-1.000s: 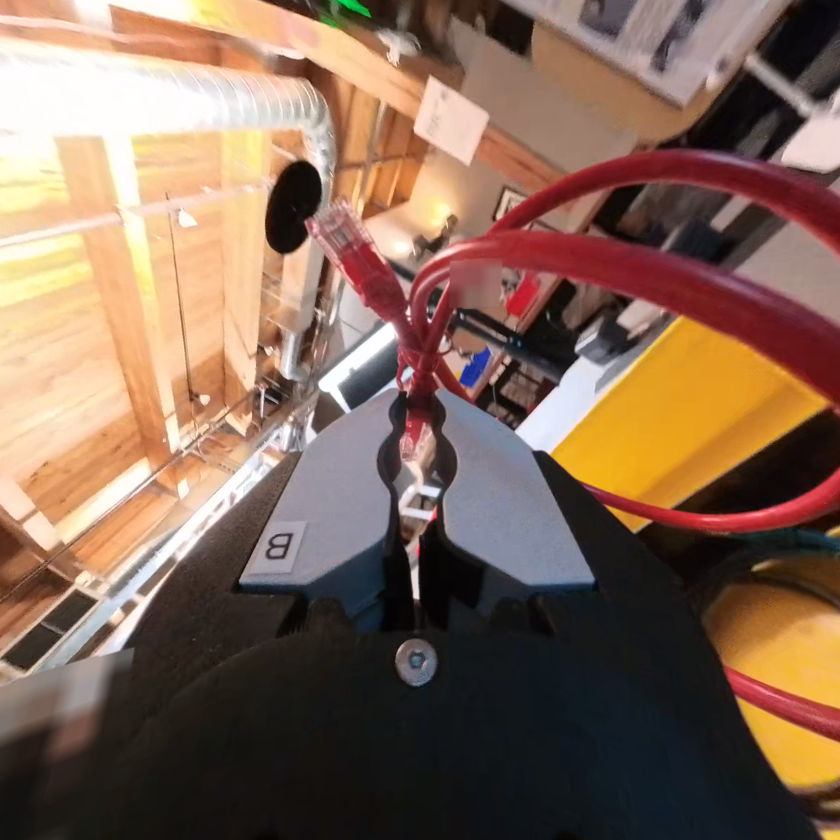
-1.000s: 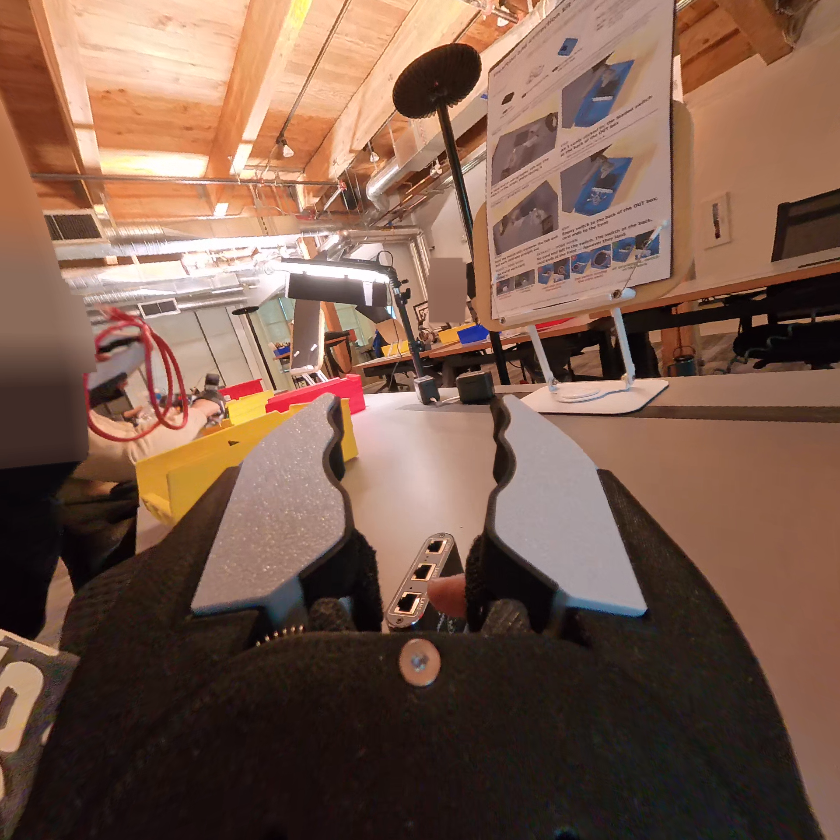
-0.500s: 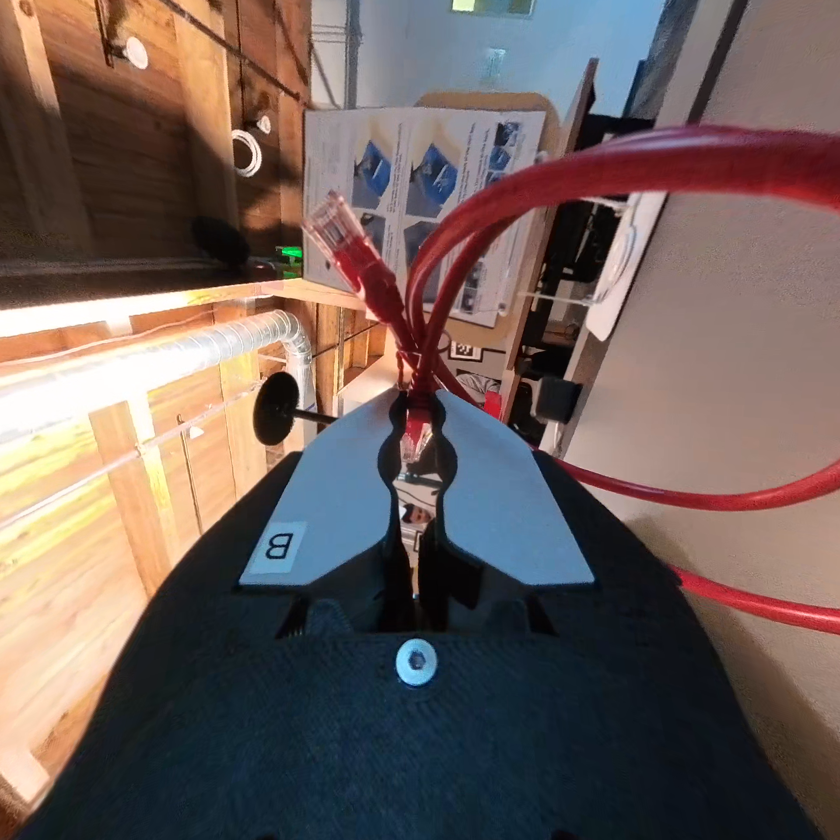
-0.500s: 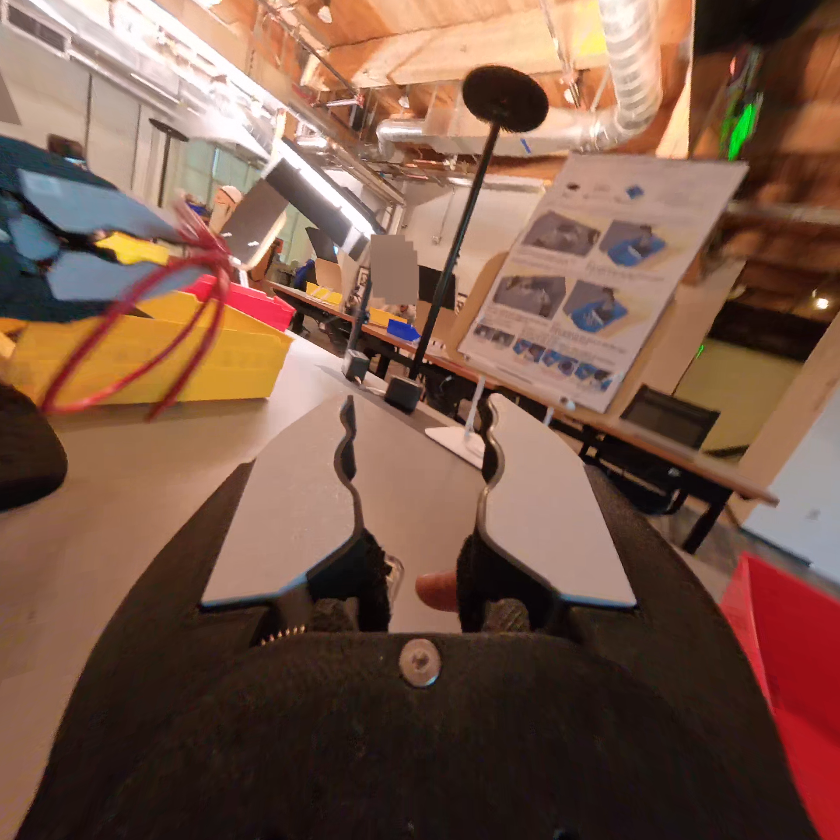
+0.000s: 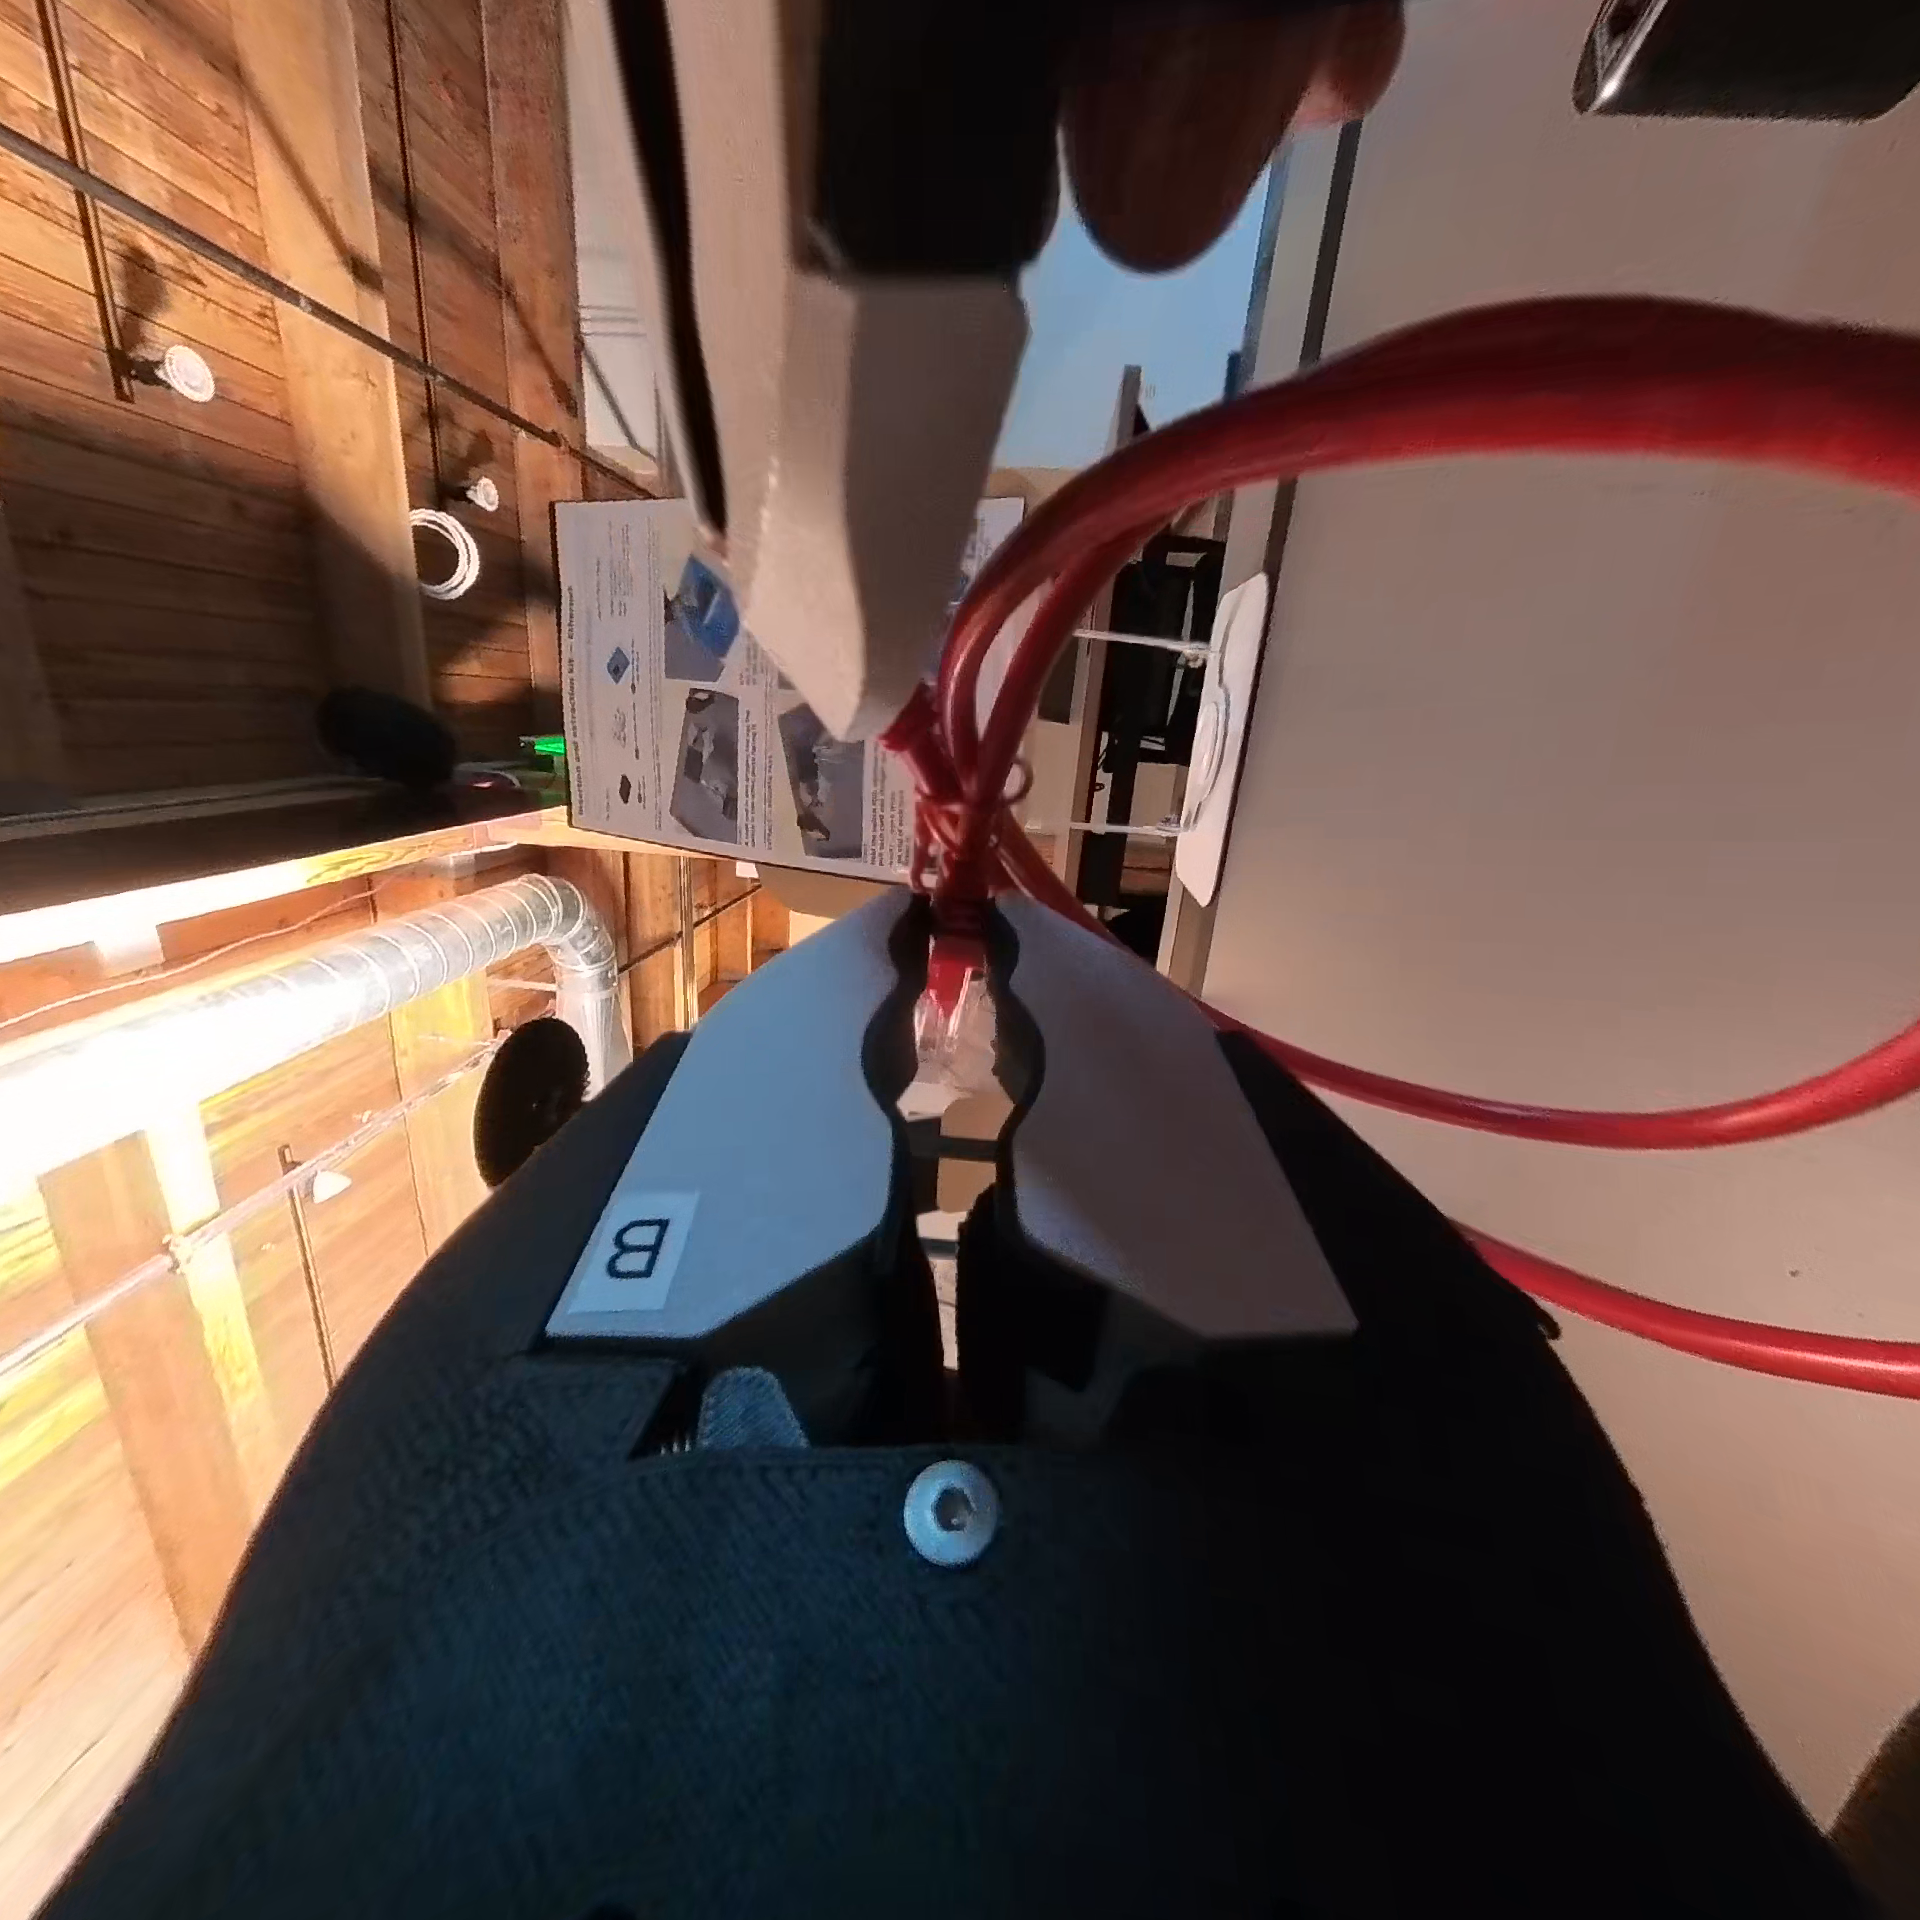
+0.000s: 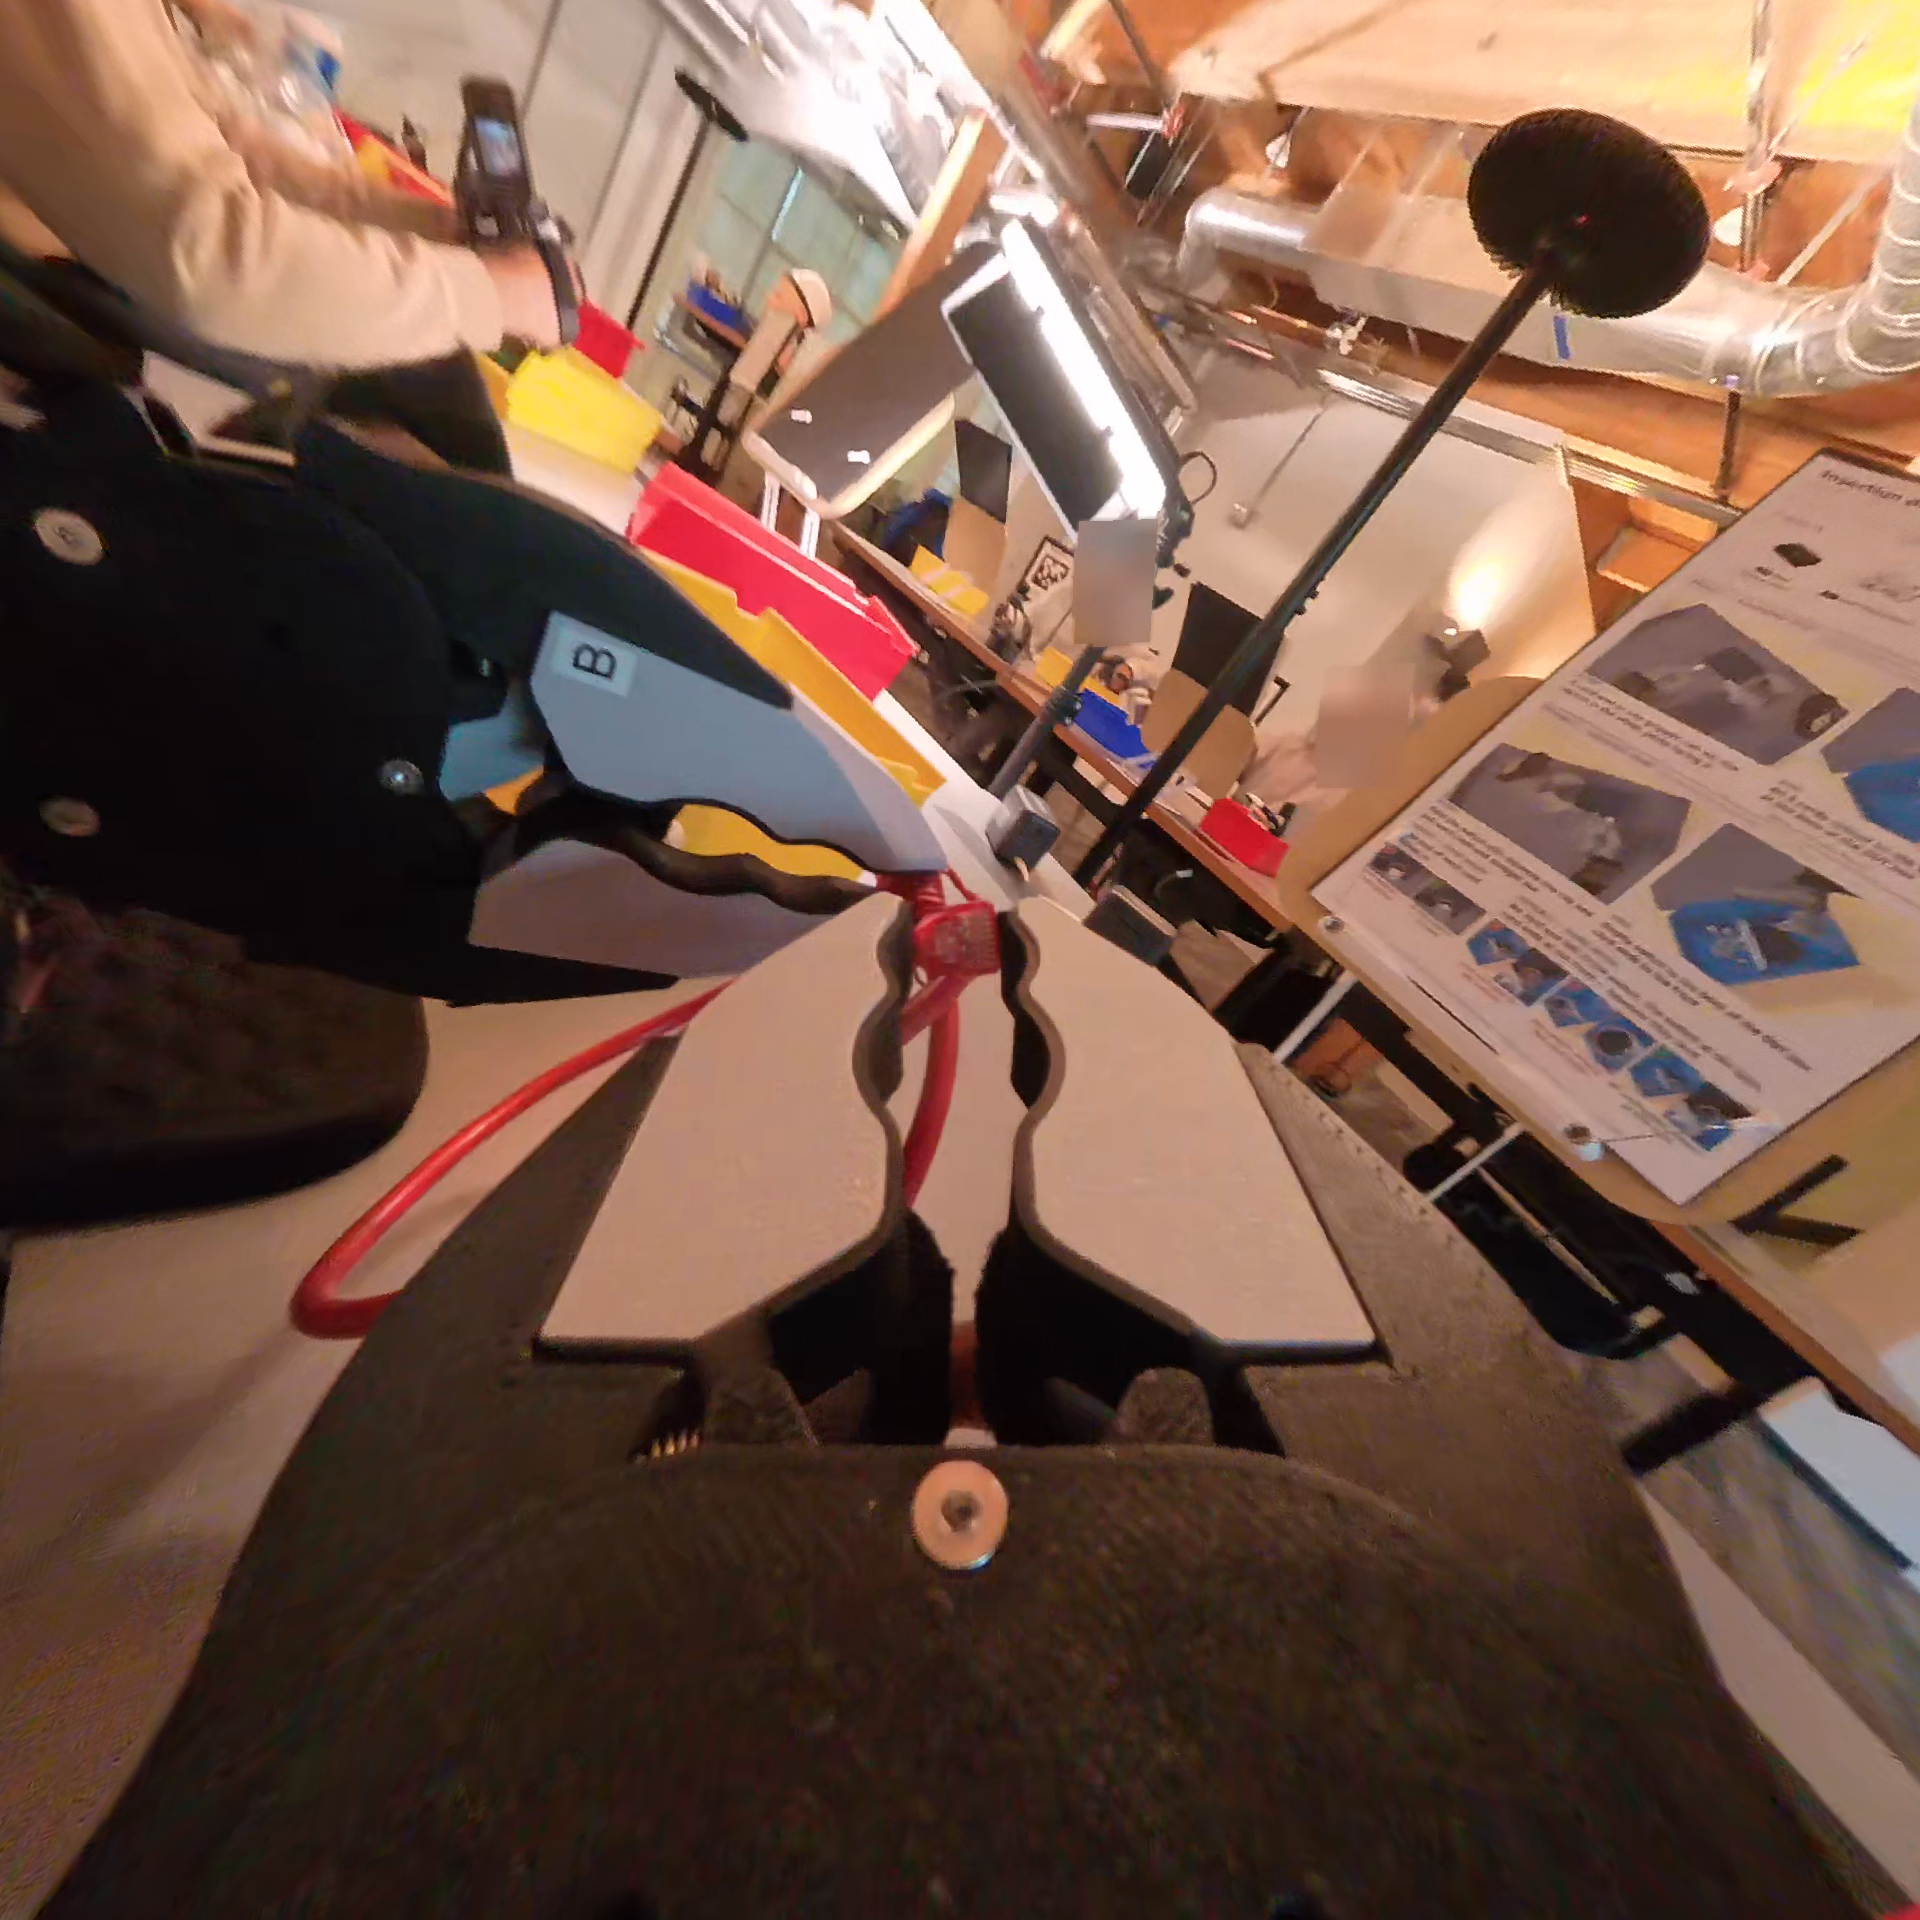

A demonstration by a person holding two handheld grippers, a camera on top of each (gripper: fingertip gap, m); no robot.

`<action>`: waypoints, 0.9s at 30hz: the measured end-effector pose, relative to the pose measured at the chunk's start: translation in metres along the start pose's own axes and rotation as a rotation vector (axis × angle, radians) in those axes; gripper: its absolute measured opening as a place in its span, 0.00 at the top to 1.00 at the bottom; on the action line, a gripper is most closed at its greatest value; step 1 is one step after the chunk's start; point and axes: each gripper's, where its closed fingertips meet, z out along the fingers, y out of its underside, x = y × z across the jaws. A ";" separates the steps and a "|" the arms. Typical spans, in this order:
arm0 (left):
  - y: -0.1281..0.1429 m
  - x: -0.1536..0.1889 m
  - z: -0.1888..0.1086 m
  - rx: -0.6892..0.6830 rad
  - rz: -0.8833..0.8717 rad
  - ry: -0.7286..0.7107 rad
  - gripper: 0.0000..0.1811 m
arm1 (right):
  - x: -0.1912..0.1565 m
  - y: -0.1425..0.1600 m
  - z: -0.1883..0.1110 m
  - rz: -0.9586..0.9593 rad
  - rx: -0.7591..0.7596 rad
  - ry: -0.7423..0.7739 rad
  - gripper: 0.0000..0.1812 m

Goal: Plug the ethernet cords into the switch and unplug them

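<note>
A bundled red ethernet cord (image 5: 1558, 364) hangs in loops from my left gripper (image 5: 951, 914), which is shut on it where the loops are tied; one clear-tipped plug (image 5: 948, 1013) lies between its fingers. My right gripper (image 6: 956, 925) is closed on the cord's other red plug (image 6: 954, 943), right at the tip of the left gripper (image 6: 894, 878). In the left wrist view one right finger (image 5: 862, 468) comes in from above onto that plug. A dark box corner (image 5: 1745, 62) at the top right may be the switch. The cord's loop (image 6: 499, 1132) hangs over the table.
The beige table (image 6: 208, 1403) lies below. Yellow (image 6: 831, 675) and red (image 6: 769, 582) bins stand behind the left gripper. An instruction board (image 6: 1662, 831) stands at the right, with a black pole stand (image 6: 1590, 208) beside it. A person's sleeve (image 6: 260, 239) is at the upper left.
My right gripper has swung to the left gripper and narrowed from wide open onto the cord's free plug. The left gripper has kept hold of the bundle and turned toward the table.
</note>
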 end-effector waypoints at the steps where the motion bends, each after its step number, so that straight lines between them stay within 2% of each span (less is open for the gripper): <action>1: 0.001 0.001 0.000 -0.002 0.003 0.002 0.95 | 0.000 0.001 0.000 -0.017 -0.012 0.000 0.92; 3: 0.011 0.000 0.002 -0.029 0.000 -0.006 0.95 | 0.002 -0.001 -0.005 -0.014 -0.002 0.004 0.92; 7: 0.063 0.003 0.007 -0.166 -0.080 0.034 0.95 | 0.014 -0.002 -0.022 0.100 0.037 -0.012 0.92; 12: 0.040 0.015 0.004 -0.030 -0.282 0.149 0.94 | 0.023 0.003 -0.023 0.279 0.070 -0.044 0.92; 14: 0.036 0.023 0.003 -0.002 -0.398 0.235 0.85 | 0.024 0.007 -0.019 0.297 0.053 -0.038 0.92; 16: 0.036 0.024 -0.001 0.024 -0.518 0.296 0.80 | 0.024 0.010 -0.015 0.278 0.028 -0.032 0.92; 20: 0.031 -0.001 -0.012 0.143 -0.849 0.293 0.80 | 0.029 0.014 -0.006 0.265 -0.002 -0.006 0.92; 22: 0.017 -0.024 -0.021 0.282 -1.117 0.290 0.81 | 0.035 0.017 0.000 0.260 -0.019 0.025 0.92; 24: -0.014 -0.049 -0.041 0.559 -1.419 0.409 0.83 | 0.041 0.018 0.006 0.271 -0.030 0.054 0.92; 25: -0.034 -0.059 -0.056 0.734 -1.561 0.535 0.84 | 0.045 0.018 0.009 0.279 -0.033 0.069 0.92; 27: -0.068 -0.069 -0.087 1.020 -1.778 0.897 0.84 | 0.052 0.016 0.016 0.285 -0.037 0.088 0.93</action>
